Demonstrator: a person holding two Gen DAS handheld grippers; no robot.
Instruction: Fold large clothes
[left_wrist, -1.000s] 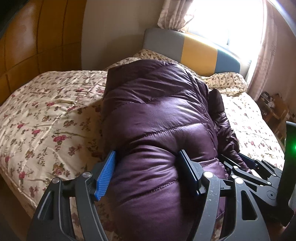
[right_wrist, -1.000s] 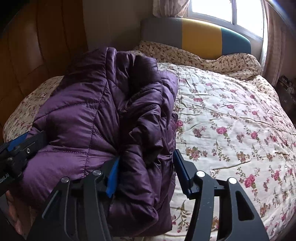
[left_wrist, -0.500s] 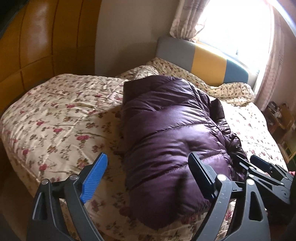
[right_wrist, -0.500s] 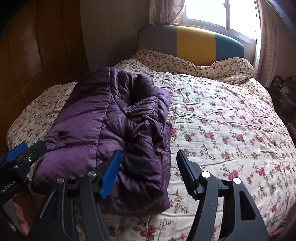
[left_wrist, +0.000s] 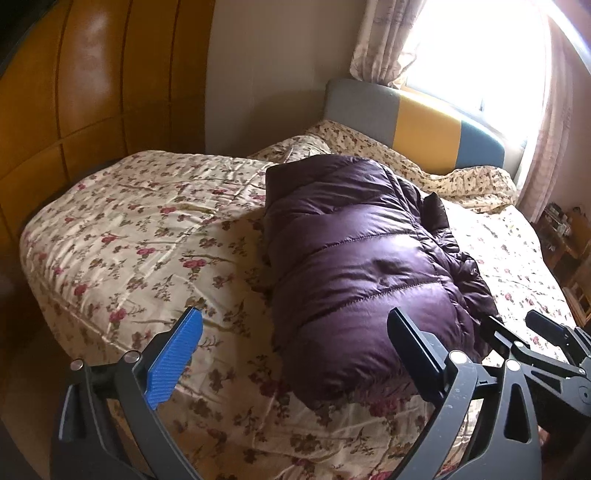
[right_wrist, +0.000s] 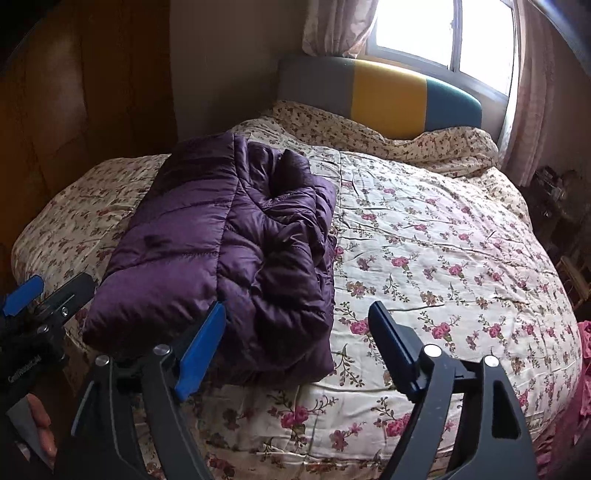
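Observation:
A purple quilted down jacket lies folded into a thick bundle on the floral bedspread, near the bed's front edge. My left gripper hangs above and in front of the bundle's near end, its jaws opening wide, with no pad touching the fabric. My right gripper is drawn back from the jacket's right edge, jaws also opening, nothing pressed between them. The right gripper also shows at the lower right of the left wrist view, and the left gripper shows at the lower left of the right wrist view.
The floral bedspread covers the whole bed. A grey, yellow and teal headboard stands under a bright window with curtains. Wooden wardrobe panels run along the left. A small cluttered stand sits at the right. A person's fingers show bottom left.
Both grippers let go of the jacket, opened wider and pulled back and up from it. The jacket stays folded on the bed and now looks smaller in both views.

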